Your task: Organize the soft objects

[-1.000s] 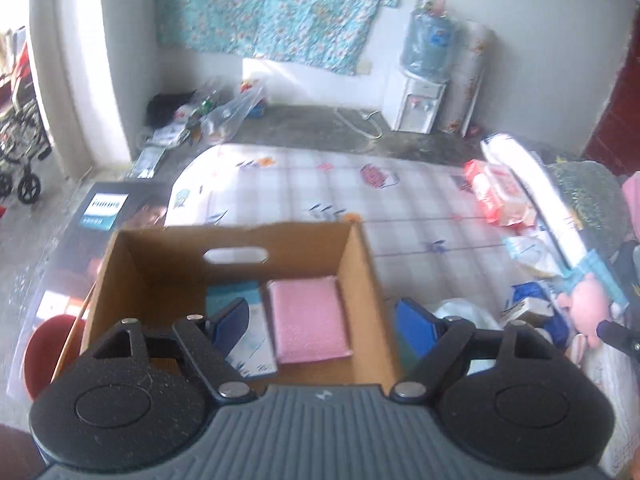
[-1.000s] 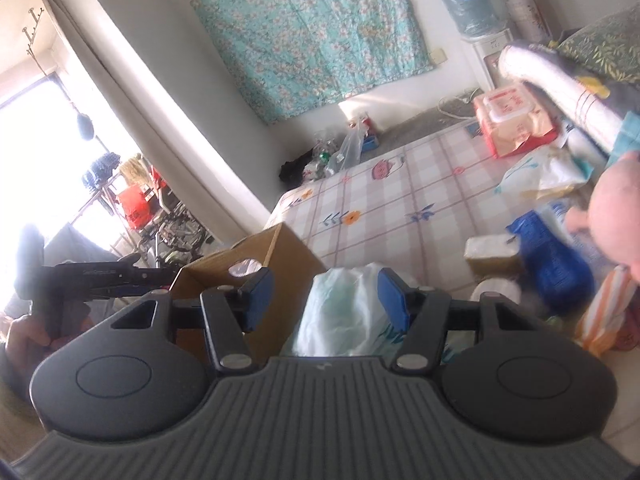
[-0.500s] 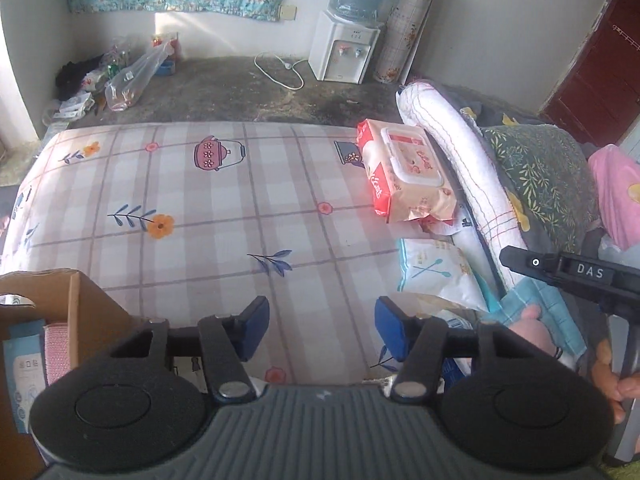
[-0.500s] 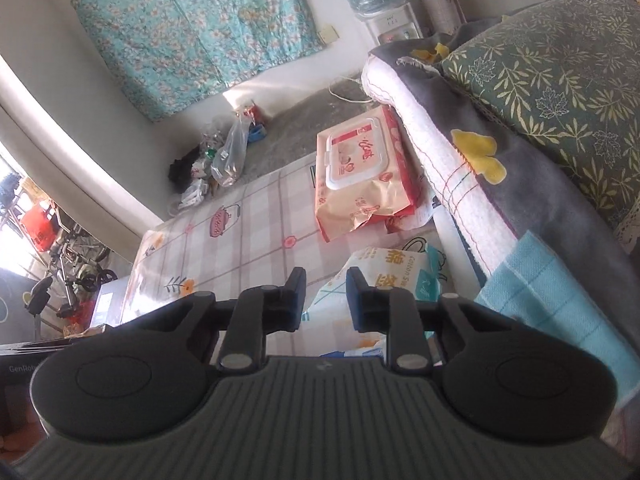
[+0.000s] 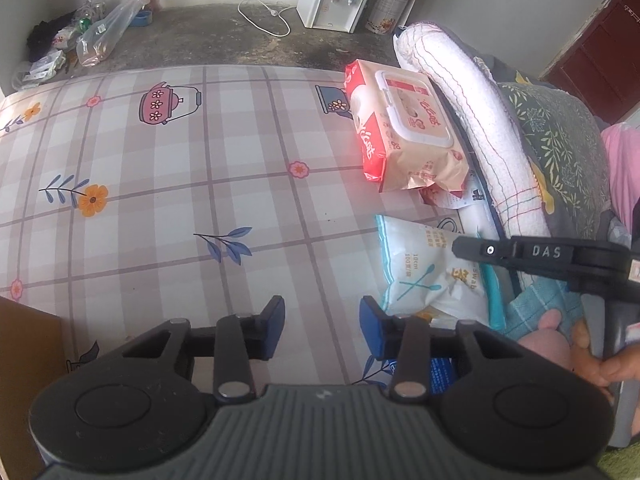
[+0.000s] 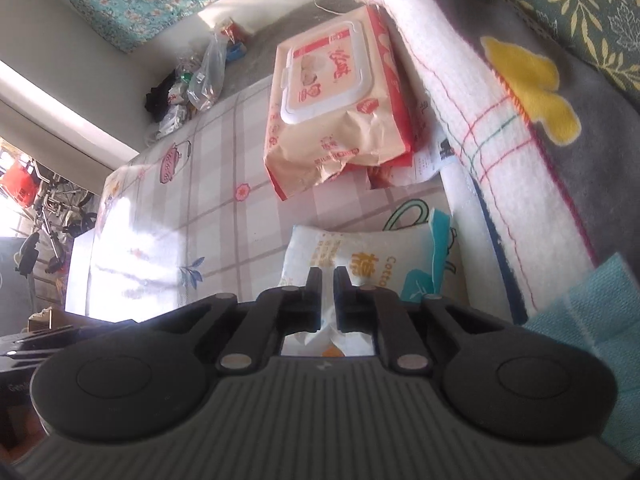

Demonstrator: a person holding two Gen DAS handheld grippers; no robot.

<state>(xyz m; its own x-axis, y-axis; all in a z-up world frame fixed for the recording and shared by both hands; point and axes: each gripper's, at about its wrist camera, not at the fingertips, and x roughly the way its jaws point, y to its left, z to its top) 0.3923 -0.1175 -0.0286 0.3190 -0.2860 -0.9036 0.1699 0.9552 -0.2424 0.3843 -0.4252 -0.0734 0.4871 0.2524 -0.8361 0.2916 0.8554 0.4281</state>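
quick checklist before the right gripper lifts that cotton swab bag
1. Right gripper closed over the cotton swab bag: ok, fingers nearly together.
2. Bag film actually pinched: cannot tell.
3. Wet wipes pack apart from the bag: ok.
4. Left gripper empty: ok, jaws closing over bare checked sheet.
5. Rolled towel not on the bag: ok.
6. Cardboard box ready to receive: cannot tell, only a corner shows.

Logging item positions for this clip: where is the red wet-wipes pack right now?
The wet-wipes pack lies on the checked sheet, upper right in the left wrist view, against the rolled white towel, beyond the cotton-swab bag.
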